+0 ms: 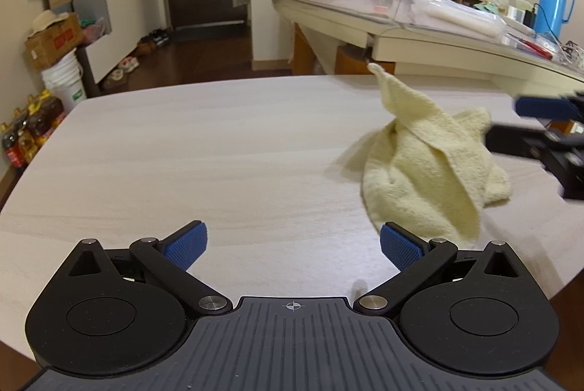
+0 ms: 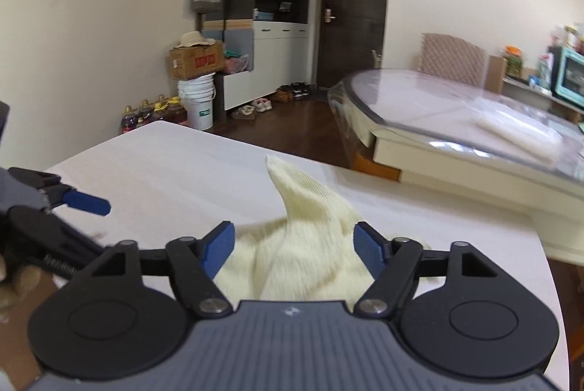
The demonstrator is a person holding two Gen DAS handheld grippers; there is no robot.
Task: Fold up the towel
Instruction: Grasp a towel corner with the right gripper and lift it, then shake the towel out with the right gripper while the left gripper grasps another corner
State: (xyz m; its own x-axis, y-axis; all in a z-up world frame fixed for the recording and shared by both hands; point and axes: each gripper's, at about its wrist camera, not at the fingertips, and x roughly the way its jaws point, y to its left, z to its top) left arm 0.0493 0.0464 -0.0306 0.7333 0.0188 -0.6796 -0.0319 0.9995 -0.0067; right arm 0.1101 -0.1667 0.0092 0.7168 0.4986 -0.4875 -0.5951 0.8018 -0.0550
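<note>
**Operator:** Left gripper (image 1: 294, 246) reads nearest in the left wrist view: fingers (image 1: 189, 245) spread wide, nothing between them, poised over bare pale wood-grain surface (image 1: 182, 142). Confirm status of the right unit.

**Inspector:** Right gripper (image 2: 294, 248) also has its fingers (image 2: 368, 250) wide apart. The towel (image 2: 299, 245) lies directly ahead of and beneath them, but neither pad appears to be pressing on cloth, so no grip is established.

**Operator:** Location and condition of the towel?

**Inspector:** Pale yellow terry towel (image 1: 427, 157), on the right half of the surface, toward the right edge. It is crumpled in a loose heap, with one corner standing up and pointing to the far side. No flat layer, no straight crease and no matched edges are visible.

**Operator:** Progress assessment?

**Inspector:** Judged from the present state, the folded condition is not reached. Remaining work, as far as the views settle it: spread the cloth flat, locate corners, bring edge to edge. The raised corner looks like the most accessible grasp point. The left gripper sits near and to the left of the heap; the right one hovers over its near right side.
</note>
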